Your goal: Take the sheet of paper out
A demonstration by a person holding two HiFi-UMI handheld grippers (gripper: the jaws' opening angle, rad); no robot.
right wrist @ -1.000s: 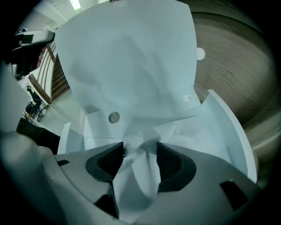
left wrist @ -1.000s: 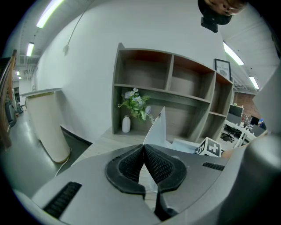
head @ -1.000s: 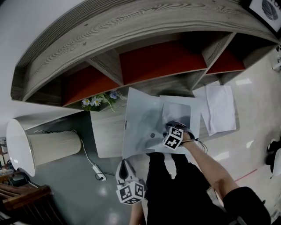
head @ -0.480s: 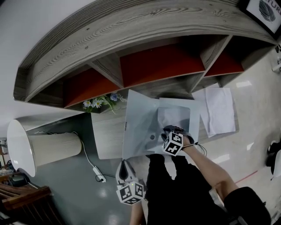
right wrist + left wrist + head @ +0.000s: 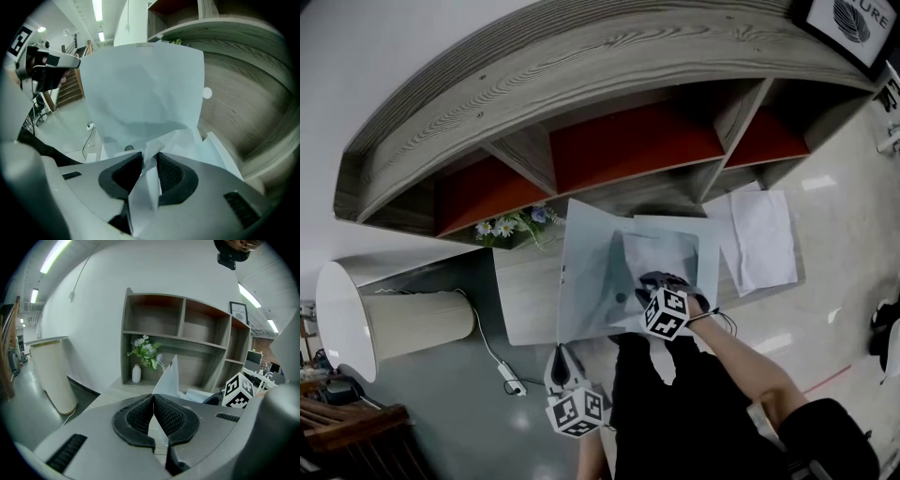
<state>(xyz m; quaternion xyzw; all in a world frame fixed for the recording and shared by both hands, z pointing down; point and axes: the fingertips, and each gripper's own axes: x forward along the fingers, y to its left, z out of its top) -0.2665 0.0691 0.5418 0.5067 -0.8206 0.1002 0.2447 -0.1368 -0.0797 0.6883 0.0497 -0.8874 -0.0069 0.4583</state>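
A pale blue folder [image 5: 581, 272] lies open on the wooden table [image 5: 525, 291], its left cover standing up. My left gripper [image 5: 563, 362] is shut on that cover's near edge; in the left gripper view the cover [image 5: 167, 377] rises from between the pressed pads [image 5: 171, 416]. Inside the folder lies a white sheet of paper [image 5: 661, 251]. My right gripper [image 5: 652, 284] is over it, jaws closing, and the crumpled sheet [image 5: 149, 190] is pinched between its pads [image 5: 169, 173]. Behind the sheet stands the raised cover [image 5: 140, 89].
A grey shelf unit with red back panels [image 5: 581, 94] stands behind the table, with flowers in a vase [image 5: 511, 223] at its left. More white papers [image 5: 764, 234] lie to the right. A cream lamp shade [image 5: 384, 328] and a cable with a plug [image 5: 508, 372] are at left.
My right gripper closed on the sheet and rose, pulling the paper up and towards the front. The left gripper and the folder cover stayed where they were.
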